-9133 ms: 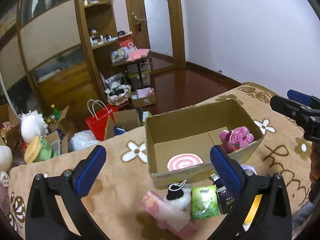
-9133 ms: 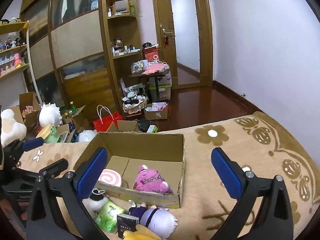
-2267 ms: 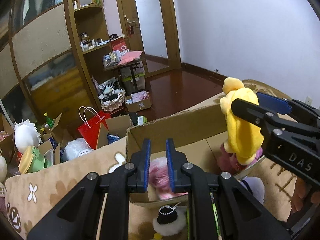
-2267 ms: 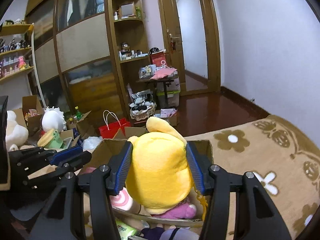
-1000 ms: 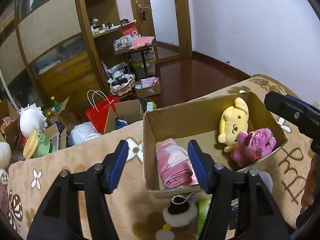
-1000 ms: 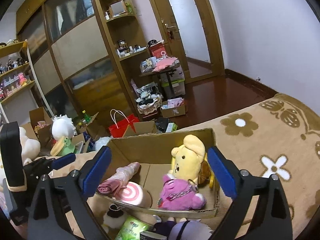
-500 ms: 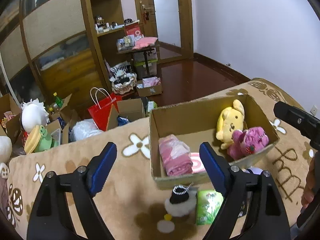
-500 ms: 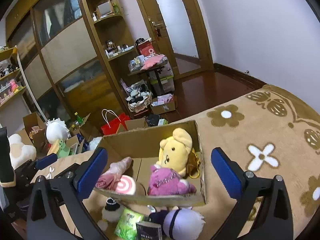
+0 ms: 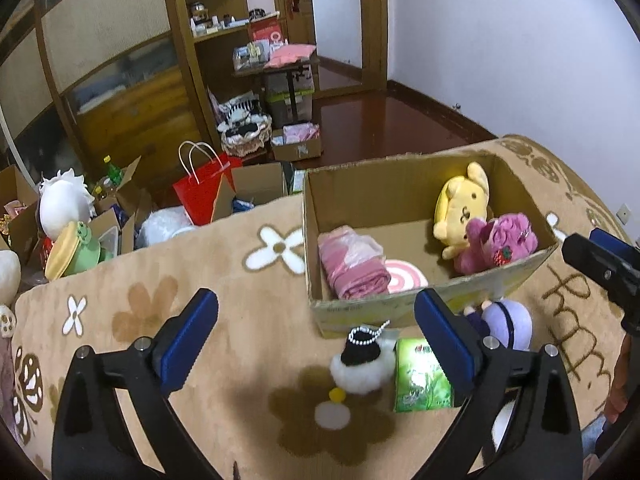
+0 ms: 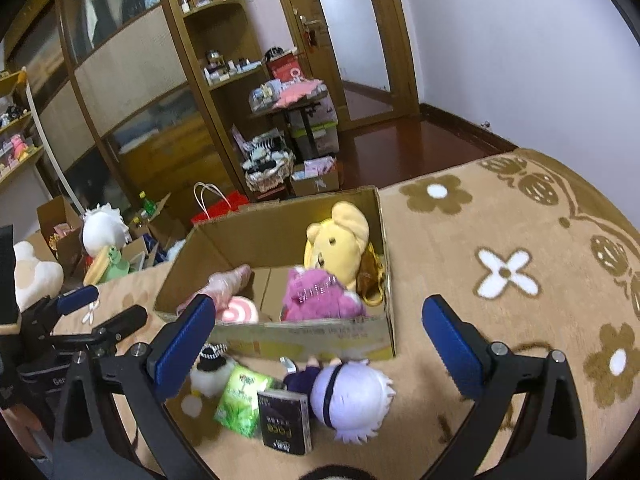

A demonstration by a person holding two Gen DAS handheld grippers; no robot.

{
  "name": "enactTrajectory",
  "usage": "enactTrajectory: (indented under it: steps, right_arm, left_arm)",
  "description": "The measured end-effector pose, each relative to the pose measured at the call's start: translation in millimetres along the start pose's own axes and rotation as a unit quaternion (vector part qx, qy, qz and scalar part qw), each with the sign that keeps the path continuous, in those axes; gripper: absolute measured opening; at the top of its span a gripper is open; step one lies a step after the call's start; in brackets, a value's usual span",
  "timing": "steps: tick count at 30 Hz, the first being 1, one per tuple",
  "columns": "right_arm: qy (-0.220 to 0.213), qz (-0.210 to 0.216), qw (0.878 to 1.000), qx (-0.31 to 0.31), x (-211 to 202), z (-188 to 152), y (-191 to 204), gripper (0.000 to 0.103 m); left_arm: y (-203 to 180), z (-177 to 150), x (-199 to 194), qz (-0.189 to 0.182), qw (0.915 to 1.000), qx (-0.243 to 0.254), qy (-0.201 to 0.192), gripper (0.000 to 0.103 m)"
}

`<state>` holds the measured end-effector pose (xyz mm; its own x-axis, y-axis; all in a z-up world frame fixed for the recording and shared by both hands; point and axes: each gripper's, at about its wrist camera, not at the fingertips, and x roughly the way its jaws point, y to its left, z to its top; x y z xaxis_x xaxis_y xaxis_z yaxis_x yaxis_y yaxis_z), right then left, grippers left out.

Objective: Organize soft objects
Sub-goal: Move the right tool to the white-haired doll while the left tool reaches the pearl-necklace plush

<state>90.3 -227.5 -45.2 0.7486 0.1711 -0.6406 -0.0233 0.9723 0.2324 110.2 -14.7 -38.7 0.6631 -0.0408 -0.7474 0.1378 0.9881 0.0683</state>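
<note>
Clutter is your risk: both grippers, left gripper [image 9: 316,332] and right gripper [image 10: 316,344], have jaws wide and empty, and the purple-haired doll [image 10: 352,400] touches a dark book [image 10: 285,420], so you may pinch both.

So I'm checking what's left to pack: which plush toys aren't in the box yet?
The purple-haired doll and white pom-pom plush, both on the blanket before the cardboard box.

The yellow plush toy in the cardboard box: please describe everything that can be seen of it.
The yellow plush toy is a soft, fuzzy dog-like figure with floppy ears, small dark eyes and a stitched mouth. It sits upright in the far right corner of the cardboard box, leaning on the wall. The pink plush toy presses against its front. Neither gripper touches it.
</note>
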Motion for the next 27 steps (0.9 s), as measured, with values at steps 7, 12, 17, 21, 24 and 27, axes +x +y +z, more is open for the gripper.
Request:
enactTrajectory:
  steps: [7, 12, 17, 21, 24, 27]
  right_arm:
    - [0.028, -0.007, 1.0, -0.002, 9, -18, 1, 0.103]
    - [0.043, -0.012, 0.999, 0.004, 20, -26, 0, 0.103]
    - [0.058, -0.017, 0.998, 0.008, 34, -33, -1, 0.103]
    - [0.069, -0.021, 0.997, 0.009, 43, -37, -4, 0.103]
    - [0.079, -0.024, 0.996, 0.014, 50, -40, -7, 0.103]
    - [0.092, -0.029, 0.995, 0.017, 58, -45, -10, 0.103]
  left_arm:
    - [-3, -8, 18, 0.007, 0.999, 0.009, 0.044, 0.098]
    - [-1, -12, 32, 0.004, 0.9968, 0.005, 0.08, 0.098]
    - [1, -15, 45, 0.001, 0.9947, -0.002, 0.103, 0.098]
    - [-1, -16, 57, -0.007, 0.9924, -0.004, 0.123, 0.098]
    - [-2, -18, 64, -0.012, 0.9903, -0.004, 0.138, 0.098]
    - [-5, -20, 71, -0.014, 0.9885, 0.001, 0.15, 0.098]
